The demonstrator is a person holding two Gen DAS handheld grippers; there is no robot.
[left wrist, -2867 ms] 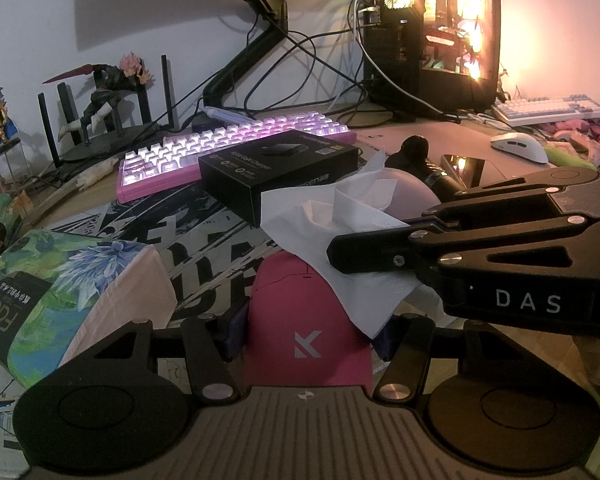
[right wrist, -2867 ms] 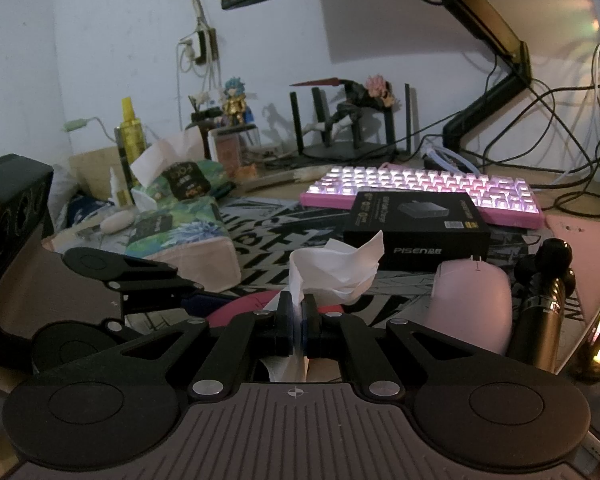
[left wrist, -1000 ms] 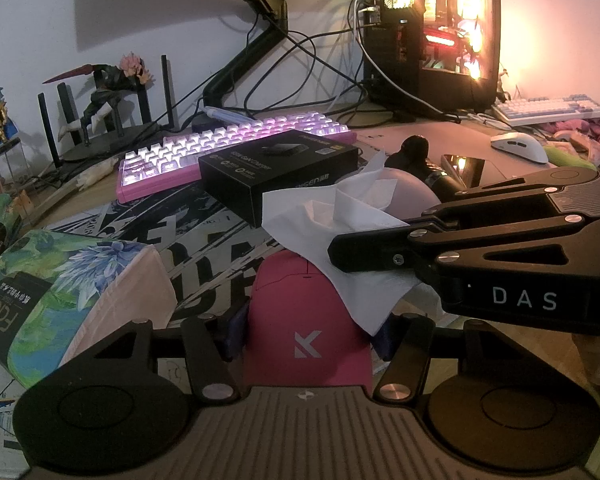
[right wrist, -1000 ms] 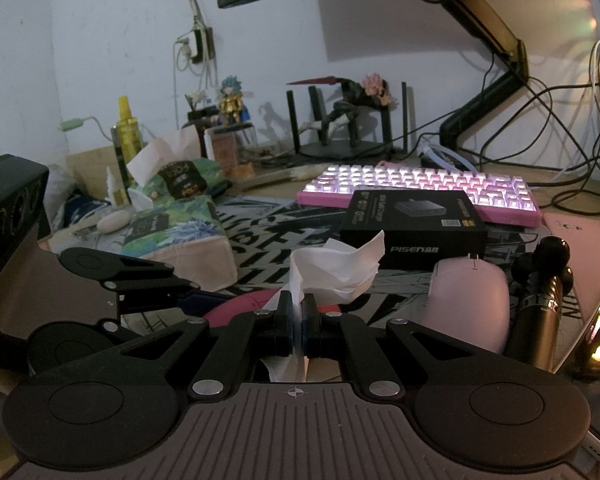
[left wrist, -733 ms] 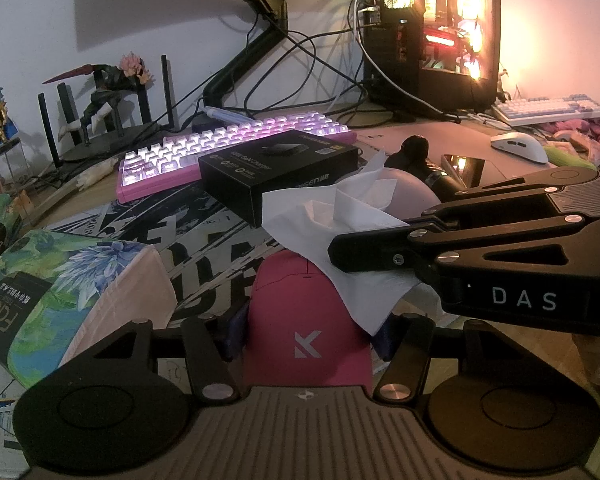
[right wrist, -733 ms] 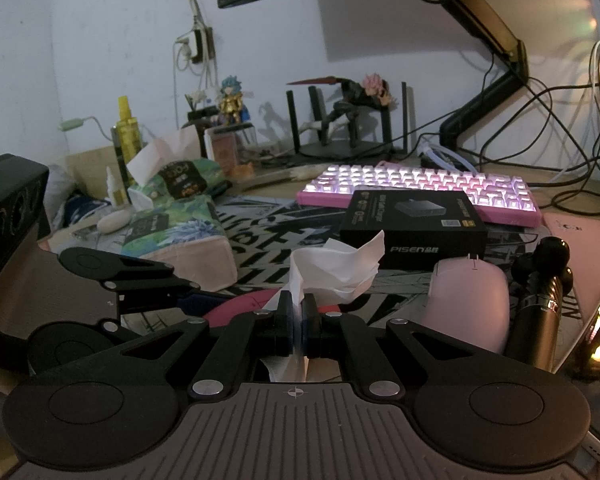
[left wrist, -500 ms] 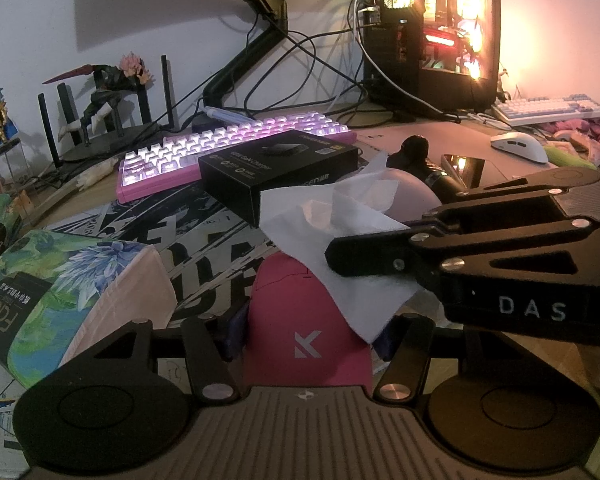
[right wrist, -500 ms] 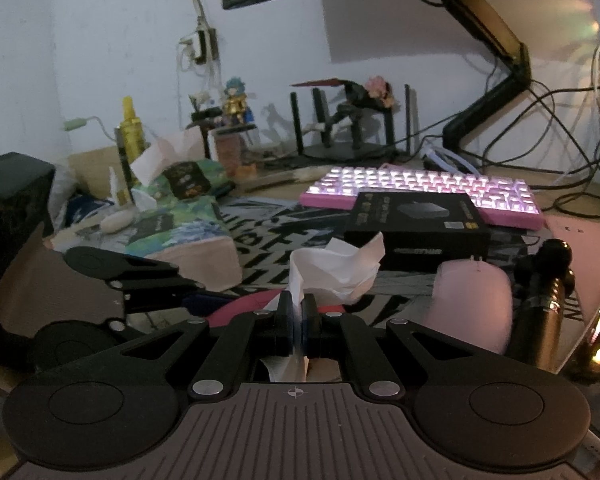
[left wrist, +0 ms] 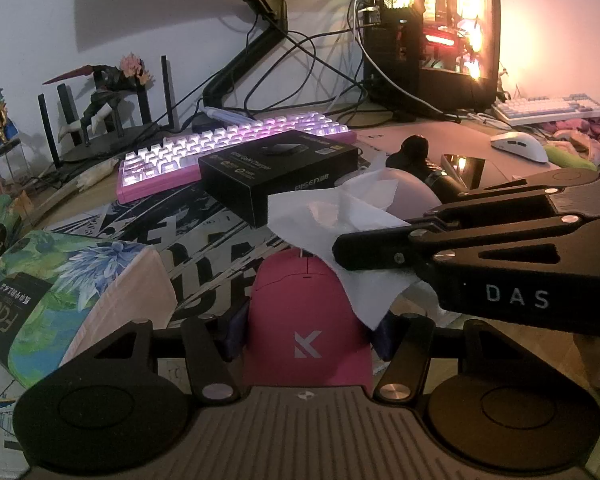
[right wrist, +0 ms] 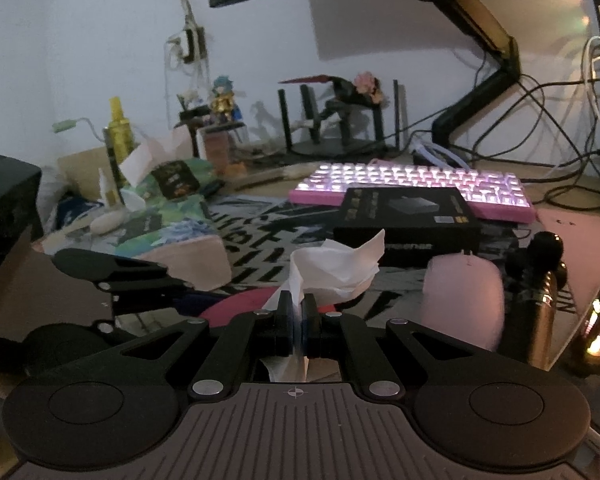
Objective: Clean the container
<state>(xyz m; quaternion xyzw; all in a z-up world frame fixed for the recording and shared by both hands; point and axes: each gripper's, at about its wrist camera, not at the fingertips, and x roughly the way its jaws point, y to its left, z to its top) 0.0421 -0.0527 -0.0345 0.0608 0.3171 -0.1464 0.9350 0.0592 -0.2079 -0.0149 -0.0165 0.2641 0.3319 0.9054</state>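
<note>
My left gripper (left wrist: 306, 330) is shut on a hot-pink computer mouse (left wrist: 306, 320) with a white K logo, held between its blue pads (left wrist: 233, 330). My right gripper (right wrist: 299, 314) is shut on a crumpled white tissue (right wrist: 334, 266). In the left wrist view the right gripper (left wrist: 380, 248) reaches in from the right and holds the tissue (left wrist: 340, 224) over the mouse's front right side. In the right wrist view the pink mouse (right wrist: 240, 304) shows just beyond and below the tissue, with the left gripper (right wrist: 140, 280) at the left.
A black PISEN box (left wrist: 280, 168) lies ahead, with a lit pink keyboard (left wrist: 228, 144) behind it. A pale pink mouse (right wrist: 464, 300) and a black handle (right wrist: 540, 272) lie to the right. Green tissue packs (left wrist: 48, 292) sit on the left. A glowing PC case (left wrist: 432, 32) stands far right.
My right gripper has lifted slightly and shifted with the tissue over the pink mouse; the right wrist view is blurred by motion. The left gripper and mouse have stayed still.
</note>
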